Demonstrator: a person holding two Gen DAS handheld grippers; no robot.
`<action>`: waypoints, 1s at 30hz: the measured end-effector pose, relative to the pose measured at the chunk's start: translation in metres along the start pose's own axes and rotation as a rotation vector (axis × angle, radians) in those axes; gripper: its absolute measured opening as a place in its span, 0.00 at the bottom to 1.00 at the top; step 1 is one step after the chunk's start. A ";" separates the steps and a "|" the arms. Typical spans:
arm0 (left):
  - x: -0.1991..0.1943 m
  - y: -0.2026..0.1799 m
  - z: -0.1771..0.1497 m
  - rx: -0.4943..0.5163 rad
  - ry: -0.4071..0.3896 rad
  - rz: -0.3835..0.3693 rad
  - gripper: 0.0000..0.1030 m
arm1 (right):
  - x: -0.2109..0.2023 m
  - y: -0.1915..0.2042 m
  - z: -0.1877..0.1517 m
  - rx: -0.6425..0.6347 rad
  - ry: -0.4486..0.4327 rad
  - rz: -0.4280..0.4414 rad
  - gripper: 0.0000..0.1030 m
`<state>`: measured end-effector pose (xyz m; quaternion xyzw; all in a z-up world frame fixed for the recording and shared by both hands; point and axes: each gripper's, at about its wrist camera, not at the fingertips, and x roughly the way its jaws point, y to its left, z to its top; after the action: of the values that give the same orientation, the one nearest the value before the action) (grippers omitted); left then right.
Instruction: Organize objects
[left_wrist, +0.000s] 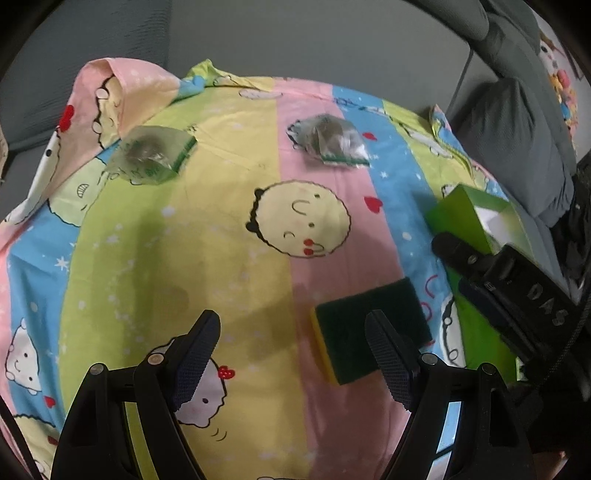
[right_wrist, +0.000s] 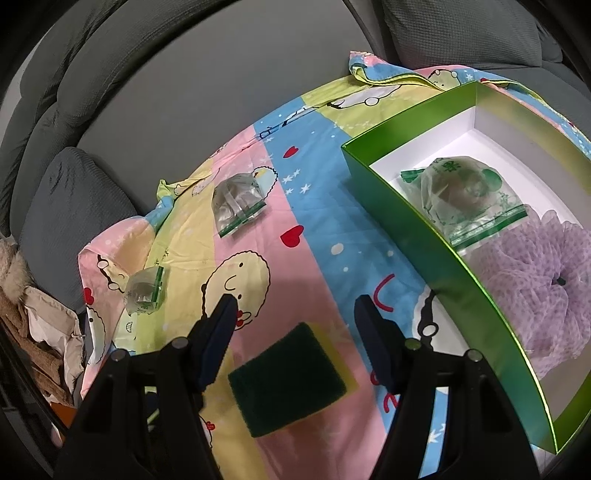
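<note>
Sponge (right_wrist: 287, 376) lies flat beside green box (right_wrist: 436, 254).

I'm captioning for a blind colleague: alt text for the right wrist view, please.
An open right gripper hovers over a green-and-yellow scouring sponge on a cartoon-print sheet. Beside it, a green cardboard box holds a purple mesh pouf.

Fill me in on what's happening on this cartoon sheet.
A person with two handheld grippers is tidying items into a green cardboard box. Inside lie a clear green-printed pouch and a purple mesh puff. Two similar pouches and a green-and-yellow sponge remain outside. Both grippers are open, empty.
</note>
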<state>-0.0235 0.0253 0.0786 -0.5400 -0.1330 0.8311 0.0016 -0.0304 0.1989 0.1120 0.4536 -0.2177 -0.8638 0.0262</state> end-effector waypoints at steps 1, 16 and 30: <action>0.002 -0.002 -0.001 0.007 0.004 0.001 0.79 | -0.001 0.000 0.000 -0.001 -0.002 0.004 0.64; 0.035 -0.008 -0.005 -0.003 0.113 -0.093 0.79 | 0.000 -0.011 0.005 0.004 0.035 0.075 0.64; 0.044 -0.028 -0.011 0.041 0.090 -0.092 0.70 | 0.024 -0.023 0.001 0.009 0.159 0.131 0.45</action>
<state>-0.0354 0.0614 0.0414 -0.5702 -0.1408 0.8074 0.0569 -0.0419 0.2146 0.0849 0.5055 -0.2480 -0.8206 0.0979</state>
